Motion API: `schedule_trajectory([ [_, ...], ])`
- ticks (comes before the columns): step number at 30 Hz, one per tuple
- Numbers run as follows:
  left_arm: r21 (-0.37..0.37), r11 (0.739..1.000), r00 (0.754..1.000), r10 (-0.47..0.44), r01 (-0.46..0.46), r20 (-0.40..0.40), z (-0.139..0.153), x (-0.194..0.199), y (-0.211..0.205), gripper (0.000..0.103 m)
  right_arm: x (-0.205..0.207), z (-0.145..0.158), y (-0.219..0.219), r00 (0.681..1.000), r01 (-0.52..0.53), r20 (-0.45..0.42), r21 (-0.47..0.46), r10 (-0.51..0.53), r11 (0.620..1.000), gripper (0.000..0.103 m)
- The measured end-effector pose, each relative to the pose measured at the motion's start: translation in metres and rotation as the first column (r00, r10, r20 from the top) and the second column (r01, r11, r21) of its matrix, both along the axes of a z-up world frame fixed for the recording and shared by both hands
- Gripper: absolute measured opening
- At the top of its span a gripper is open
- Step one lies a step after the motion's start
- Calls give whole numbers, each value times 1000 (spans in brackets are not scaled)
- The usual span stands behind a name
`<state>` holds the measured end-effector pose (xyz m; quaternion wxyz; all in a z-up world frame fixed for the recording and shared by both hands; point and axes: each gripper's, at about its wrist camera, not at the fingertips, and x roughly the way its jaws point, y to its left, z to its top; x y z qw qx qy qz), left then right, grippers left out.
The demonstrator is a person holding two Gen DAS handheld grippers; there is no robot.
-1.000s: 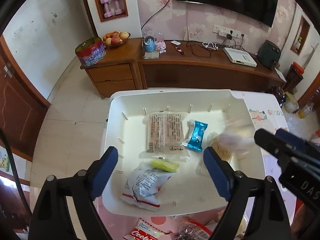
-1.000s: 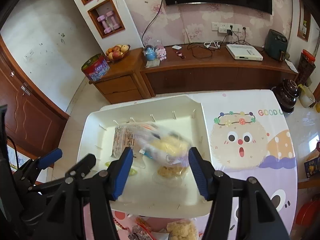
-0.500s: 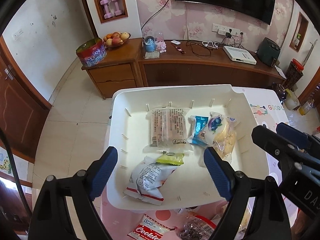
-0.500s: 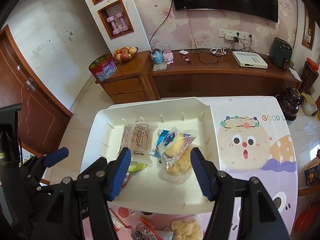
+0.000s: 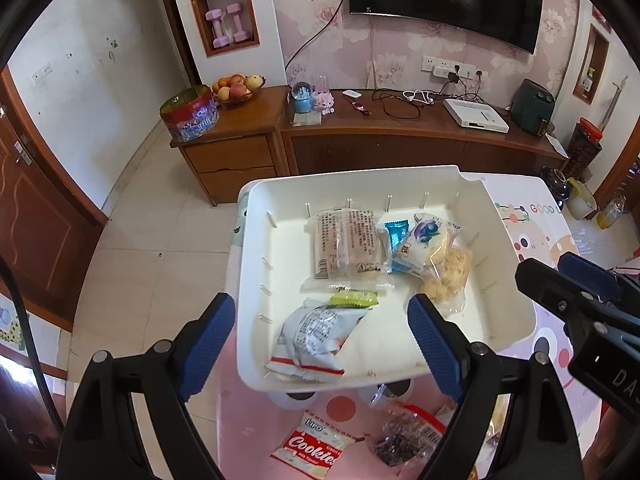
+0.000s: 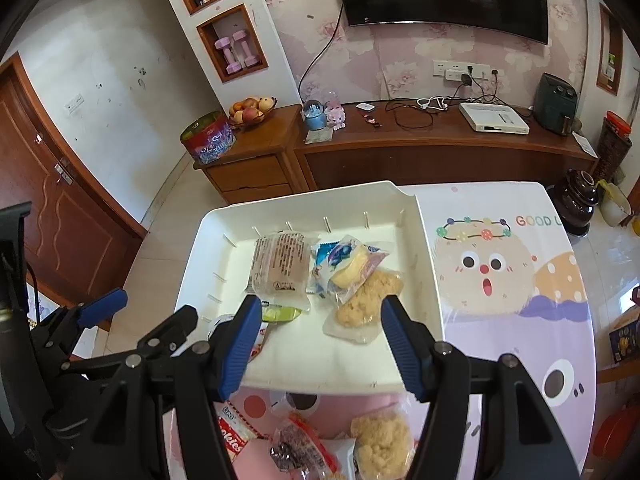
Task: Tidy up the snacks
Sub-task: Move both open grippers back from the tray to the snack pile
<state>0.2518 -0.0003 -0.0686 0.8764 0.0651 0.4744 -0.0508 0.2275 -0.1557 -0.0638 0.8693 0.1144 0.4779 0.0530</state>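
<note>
A white tray point(image 5: 256, 280) point(image 6: 352, 364) holds several snack packets: a clear bread pack point(image 5: 346, 242), a blue candy point(image 5: 396, 234), a blueberry cake pack point(image 5: 424, 246) point(image 6: 352, 264), a crumbly pastry pack point(image 5: 446, 276) point(image 6: 368, 300), a green candy point(image 5: 354, 299) and a grey-white bag point(image 5: 316, 334). My left gripper point(image 5: 320, 344) is open and empty above the tray's near edge. My right gripper point(image 6: 320, 344) is open and empty above the tray's near part. On the table before the tray lie a Cookies pack point(image 5: 314, 446), a dark snack pack point(image 5: 404, 438) point(image 6: 296, 446) and another pastry pack point(image 6: 382, 440).
The tray sits on a pink cartoon-print table point(image 6: 500, 280). The right gripper's body point(image 5: 580, 304) reaches in at the right of the left wrist view. A wooden sideboard point(image 6: 400, 152) stands against the far wall. Tiled floor point(image 5: 140, 260) lies to the left.
The blueberry cake pack has dropped from my right gripper into the tray, onto the pastry pack beside the blue candy. Both grippers have pulled back and up from the tray.
</note>
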Motion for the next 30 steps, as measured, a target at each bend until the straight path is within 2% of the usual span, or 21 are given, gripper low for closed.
schedule_trajectory([
  [10,-1,1000,1000,4,-4,20,10,-39,29,87,-39,4,1,1000,15,-4,-5,-15,1000,62],
  [16,2,1000,999,10,-10,35,5,-67,50,90,-65,-5,8,1000,8,-19,-16,-8,1000,62],
  [23,-1,1000,1000,8,-8,-16,-25,-94,63,90,-90,-32,23,997,-50,-67,-29,48,998,62],
  [30,37,999,995,6,-3,-95,-71,-108,72,90,-111,-68,55,978,-191,-101,-83,182,978,62],
])
